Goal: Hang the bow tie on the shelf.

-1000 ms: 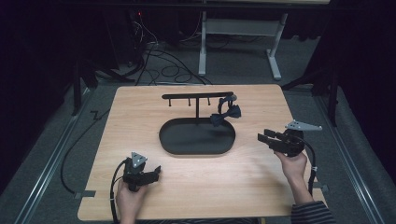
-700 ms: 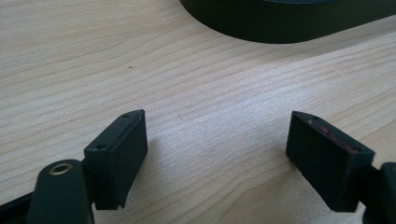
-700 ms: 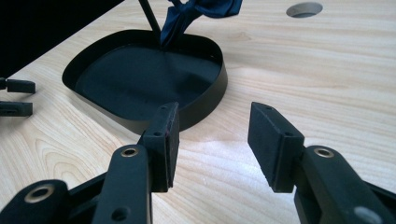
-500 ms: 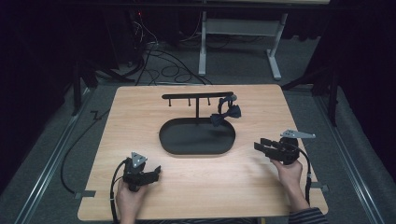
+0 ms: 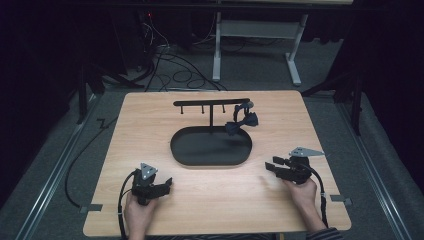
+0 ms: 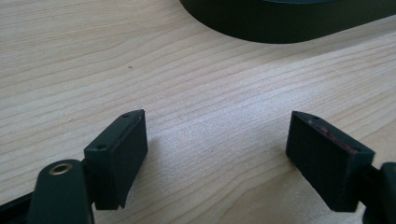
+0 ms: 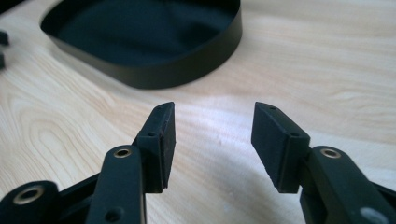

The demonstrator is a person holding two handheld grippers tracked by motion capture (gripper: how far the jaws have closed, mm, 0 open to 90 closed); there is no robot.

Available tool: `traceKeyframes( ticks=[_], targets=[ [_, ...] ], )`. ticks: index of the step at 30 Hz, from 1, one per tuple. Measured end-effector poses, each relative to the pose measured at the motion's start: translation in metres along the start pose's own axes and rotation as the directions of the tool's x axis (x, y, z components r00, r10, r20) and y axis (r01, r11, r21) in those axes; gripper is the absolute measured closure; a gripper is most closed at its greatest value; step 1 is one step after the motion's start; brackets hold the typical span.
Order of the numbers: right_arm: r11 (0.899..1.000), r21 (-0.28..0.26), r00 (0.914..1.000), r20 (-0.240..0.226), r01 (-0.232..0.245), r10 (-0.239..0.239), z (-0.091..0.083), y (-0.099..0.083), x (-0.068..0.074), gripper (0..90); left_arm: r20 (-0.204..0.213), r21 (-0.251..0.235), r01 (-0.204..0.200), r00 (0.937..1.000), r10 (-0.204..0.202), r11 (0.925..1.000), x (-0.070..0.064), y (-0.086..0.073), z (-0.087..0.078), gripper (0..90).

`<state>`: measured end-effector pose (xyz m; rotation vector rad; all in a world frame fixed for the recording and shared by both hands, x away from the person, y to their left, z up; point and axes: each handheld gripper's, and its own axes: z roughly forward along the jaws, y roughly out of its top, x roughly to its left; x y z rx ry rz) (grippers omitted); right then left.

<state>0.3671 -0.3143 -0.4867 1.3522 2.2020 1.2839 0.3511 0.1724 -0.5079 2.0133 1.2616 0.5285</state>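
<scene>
Left tool (image 5: pixel 161 186) low on light wooden surface (image 5: pixel 150 125), jaws wide, empty. Right tool (image 5: pixel 276 168) near black oval tray (image 5: pixel 210 161), jaws moderately apart, empty. Dark bow tie (image 5: pixel 242 122) hangs from black T-shaped stand (image 5: pixel 211 102) above tray, well apart from both tools. Likely resting pose, hands parked clear of stand.

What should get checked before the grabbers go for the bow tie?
1. Left hand-held gripper open, nothing in it: ok.
2. Right hand-held gripper open, nothing in it: ok.
3. Bow tie hanging at the rack right end: ok.
4. Black tray bare under the rack: ok.
5. How the bow tie is hooked on: cannot tell.
6. Table between grippers and rack free: ok.
</scene>
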Motion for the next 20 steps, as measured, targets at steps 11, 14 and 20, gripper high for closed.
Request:
traceKeyframes(
  ticks=[11, 14, 20],
  targets=[
    [0.993, 0.085, 0.9941, 0.065, 0.082, -0.087, 0.015, -0.011, 0.014, 48.8, 0.0, 0.0, 0.0, 1.0, 0.0, 1.0, 0.0, 0.0, 0.0, 20.9],
    [0.982, 0.121, 0.9825, 0.098, 0.146, -0.158, 0.019, -0.011, 0.021, 45.3, 0.0, 0.0, 0.0, 1.0, 0.0, 1.0, 0.0, 0.0, 0.0, 21.0],
    [0.974, 0.134, 0.9746, 0.107, 0.182, -0.197, 0.02, -0.012, 0.026, 43.8, 0.0, 0.0, 0.0, 1.0, 0.0, 1.0, 0.0, 0.0, 0.0, 21.0]
  ],
)
